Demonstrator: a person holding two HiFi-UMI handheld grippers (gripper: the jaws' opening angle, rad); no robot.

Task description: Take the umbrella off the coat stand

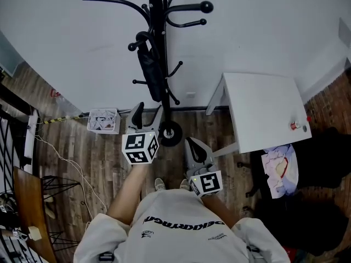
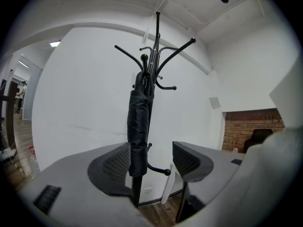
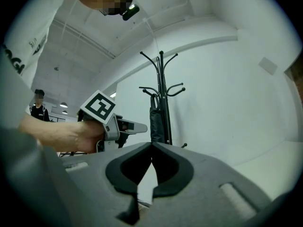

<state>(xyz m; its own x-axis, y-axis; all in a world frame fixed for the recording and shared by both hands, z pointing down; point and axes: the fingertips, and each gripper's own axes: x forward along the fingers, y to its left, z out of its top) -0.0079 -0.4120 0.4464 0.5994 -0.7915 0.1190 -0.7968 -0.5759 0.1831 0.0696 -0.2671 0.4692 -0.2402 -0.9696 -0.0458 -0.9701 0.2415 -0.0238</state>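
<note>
- While our left gripper [image 2: 151,163] points about level at the stand, its jaws stand apart, released, with nothing pressed between the pads.
- The umbrella [image 2: 138,126] shows through that gap, close by the left pad, but it hangs farther off and we see no touch.
- Right gripper [image 3: 151,151]: jaws clenched tip to tip on nothing. In the head view it sits at about 4 o'clock of the left one, farther back.
- The umbrella is black and rolled. It hangs from an upper hook of the coat stand [image 1: 159,15], against the left side of the pole, long axis upright along it.
- Key relation, head view: the umbrella lies at 12 o'clock from the left gripper, straight ahead, near but apart. From the right gripper it is at about 11 o'clock and farther, so the left hand is nearer.
- The left jaws open side to side, which suits an upright roll. We judge a slight shift toward 9 o'clock would centre it before closing.
- Step, as we judge it: reach only. The umbrella is still on its hook and needs a lift toward 12 o'clock to clear it. We cannot make out the strap at the hook.
- Farther out: the round base [image 1: 170,133] of the stand sits at 1 o'clock of the left gripper. The white table [image 1: 263,108] is at 3 o'clock of the stand, well apart.
</note>
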